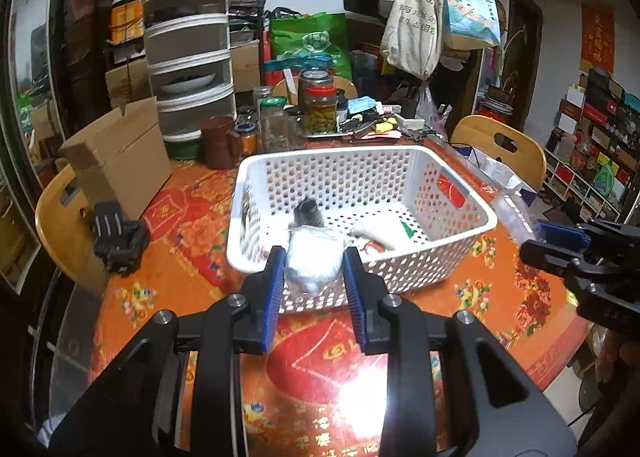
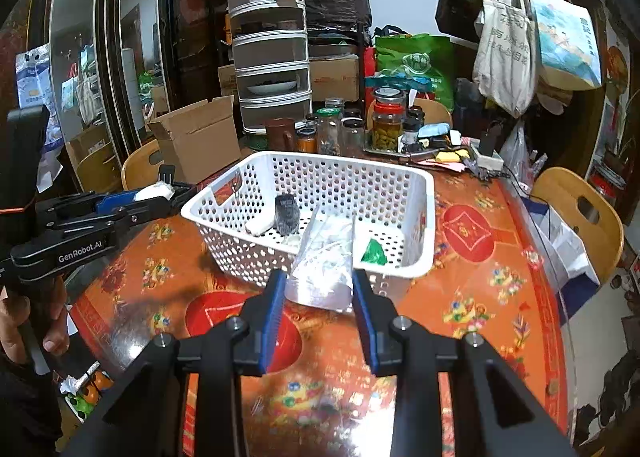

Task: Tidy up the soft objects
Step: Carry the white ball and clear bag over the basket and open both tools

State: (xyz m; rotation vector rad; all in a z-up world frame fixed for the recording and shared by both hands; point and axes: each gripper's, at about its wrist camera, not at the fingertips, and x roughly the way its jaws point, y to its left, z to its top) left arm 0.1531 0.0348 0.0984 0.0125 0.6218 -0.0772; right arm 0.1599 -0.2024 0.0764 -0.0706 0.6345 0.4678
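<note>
A white perforated basket (image 1: 460, 241) (image 2: 416, 257) stands on the red-orange table. Inside lie a dark furry item (image 1: 309, 213) (image 2: 286, 213), a white soft piece (image 1: 380, 235) (image 2: 260, 225) and a green scrap (image 2: 374, 253). My left gripper (image 1: 314, 269) is shut on a white soft bundle (image 1: 314, 263) held over the basket's near rim; it also shows in the right wrist view (image 2: 154, 191). My right gripper (image 2: 319, 285) is shut on a clear bag of white soft stuff (image 2: 324, 273) at the basket's near wall; the gripper shows at the right edge of the left wrist view (image 1: 560, 241).
Cardboard box (image 1: 120, 165) (image 2: 196, 137), black mount (image 1: 118, 233), brown mug (image 1: 220, 143), glass jars (image 1: 320, 105) (image 2: 386, 123) and a stacked food cover (image 1: 188, 49) crowd the table's far side. Wooden chairs (image 1: 500, 149) (image 2: 576, 213) stand around the table.
</note>
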